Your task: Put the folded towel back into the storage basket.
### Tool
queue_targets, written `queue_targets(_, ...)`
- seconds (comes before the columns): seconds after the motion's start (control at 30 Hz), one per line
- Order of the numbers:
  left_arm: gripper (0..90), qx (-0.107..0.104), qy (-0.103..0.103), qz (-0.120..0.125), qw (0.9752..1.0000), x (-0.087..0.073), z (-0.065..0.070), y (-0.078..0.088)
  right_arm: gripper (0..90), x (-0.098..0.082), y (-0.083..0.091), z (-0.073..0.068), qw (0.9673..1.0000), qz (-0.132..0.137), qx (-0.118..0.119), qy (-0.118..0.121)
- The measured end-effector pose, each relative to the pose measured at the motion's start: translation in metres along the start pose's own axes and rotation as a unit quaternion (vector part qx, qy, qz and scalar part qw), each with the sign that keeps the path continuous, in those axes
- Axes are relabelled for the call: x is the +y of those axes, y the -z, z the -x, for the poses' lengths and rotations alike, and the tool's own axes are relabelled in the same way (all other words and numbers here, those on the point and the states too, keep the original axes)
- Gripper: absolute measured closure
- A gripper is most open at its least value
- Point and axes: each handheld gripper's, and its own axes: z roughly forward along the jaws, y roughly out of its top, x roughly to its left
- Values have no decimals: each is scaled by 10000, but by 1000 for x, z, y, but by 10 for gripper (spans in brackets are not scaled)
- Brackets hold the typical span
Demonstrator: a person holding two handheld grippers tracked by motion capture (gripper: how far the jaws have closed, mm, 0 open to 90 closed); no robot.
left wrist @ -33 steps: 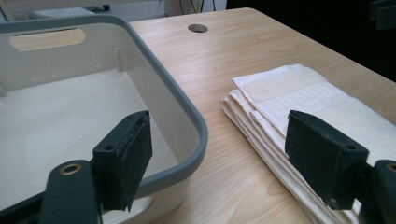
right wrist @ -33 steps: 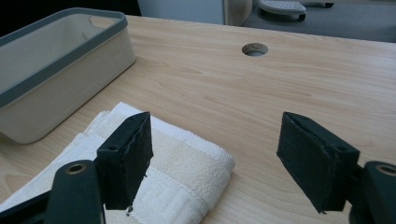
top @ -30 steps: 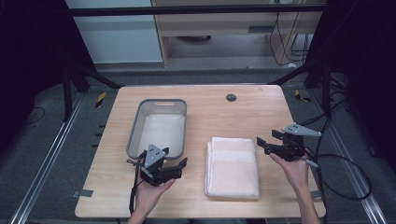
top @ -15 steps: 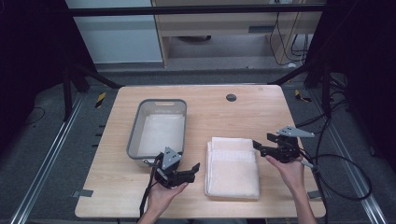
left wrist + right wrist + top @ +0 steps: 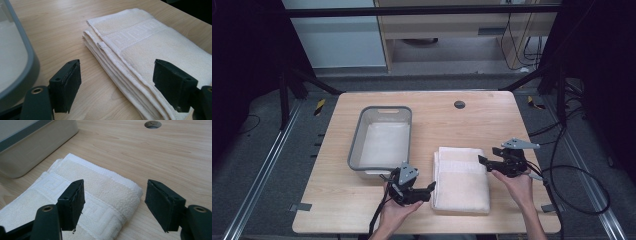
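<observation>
High view: a cream towel (image 5: 462,179), folded into a thick rectangle, lies flat on the wooden counter (image 5: 472,120), in the lower middle of the frame. Its long axis runs from the top of the frame to the bottom. A grey tub (image 5: 382,142) stands to its upper left, a little apart. The left gripper (image 5: 424,192) is just beside the towel's lower left edge, the right gripper (image 5: 484,161) at its upper right edge. Above the towel the counter is bare up to a round hole (image 5: 459,104).

Left gripper view: the towel (image 5: 150,47) shows stacked folded layers and a woven key-pattern band. The jaws stand wide open and hold nothing; the layered edge lies between them. The tub's rim (image 5: 27,57) is at the left.

Right gripper view: the towel's corner (image 5: 100,192) lies between the jaws, which have just been closing but are still apart and do not press it. Bare wood lies to the right.
</observation>
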Motion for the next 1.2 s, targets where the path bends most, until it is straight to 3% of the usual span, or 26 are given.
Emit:
queue_targets(0.4,214,-162,-144,-306,9993,-9,17,-19,316,-6,-9,-4,9998,-140,-19,134)
queue_targets(0.6,210,-200,-204,-469,9985,-14,23,-28,323,-13,-13,0,9998,-169,71,-114)
queue_targets(0.77,206,-186,-207,-539,9982,-18,25,-32,325,-16,-18,0,9997,-205,63,-75)
queue_targets(0.97,195,-213,-158,-630,9977,-20,26,-37,325,-20,-28,-3,9992,-380,70,-56)
queue_targets(1.2,202,-380,82,-780,9962,-23,21,-43,325,-25,-38,-5,9986,-526,60,-79)
